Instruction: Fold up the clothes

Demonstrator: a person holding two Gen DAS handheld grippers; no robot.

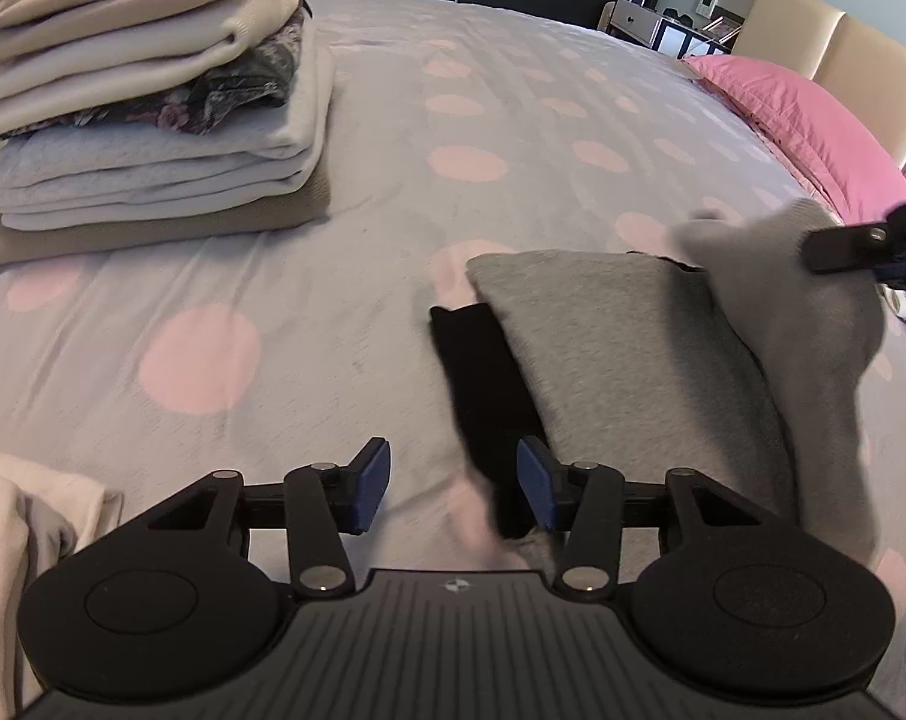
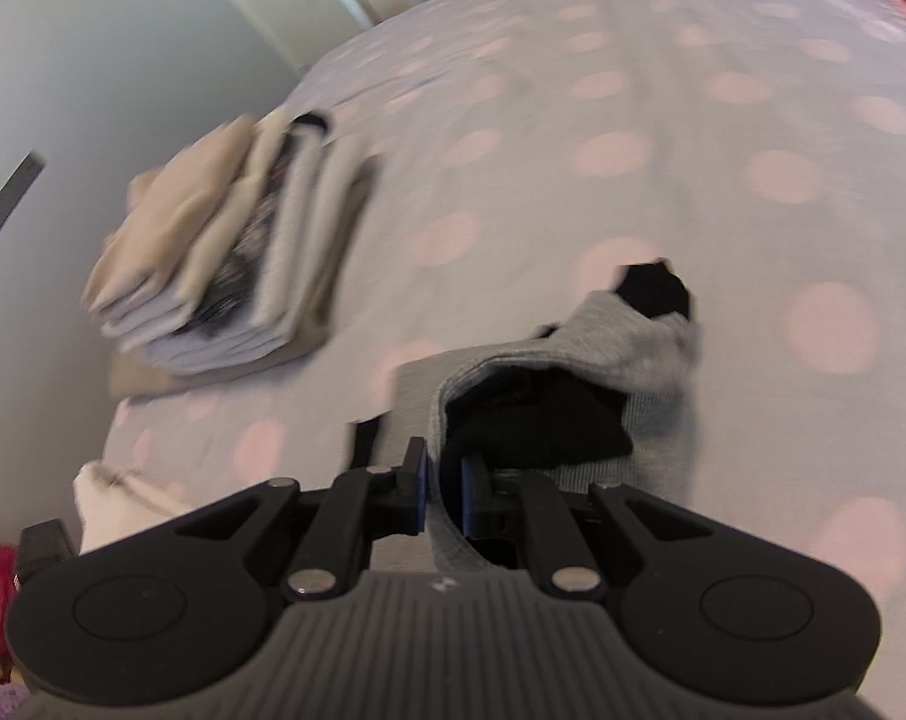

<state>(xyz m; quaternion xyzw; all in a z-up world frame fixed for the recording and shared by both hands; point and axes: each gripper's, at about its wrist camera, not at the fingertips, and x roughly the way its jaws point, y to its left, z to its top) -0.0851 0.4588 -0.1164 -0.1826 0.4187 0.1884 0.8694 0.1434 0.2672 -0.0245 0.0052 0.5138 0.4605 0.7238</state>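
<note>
A grey garment (image 1: 621, 348) with a black part (image 1: 483, 396) lies on the spotted bed cover (image 1: 363, 276). My left gripper (image 1: 453, 486) hovers low over its near edge. Its jaws stand open, the black cloth runs beside the right pad (image 1: 537, 486), and nothing is pinched. My right gripper (image 2: 444, 477) is shut on the grey garment's edge (image 2: 447, 516) and lifts it, so the black inside (image 2: 537, 420) shows. In the left wrist view the right gripper (image 1: 843, 249) holds a raised grey flap at the right edge.
A tall stack of folded clothes (image 1: 147, 102) stands at the far left of the bed, blurred in the right wrist view (image 2: 231, 252). A pale cloth (image 1: 27, 516) lies at the near left. A pink pillow (image 1: 813, 120) and a beige headboard (image 1: 843, 42) line the right side.
</note>
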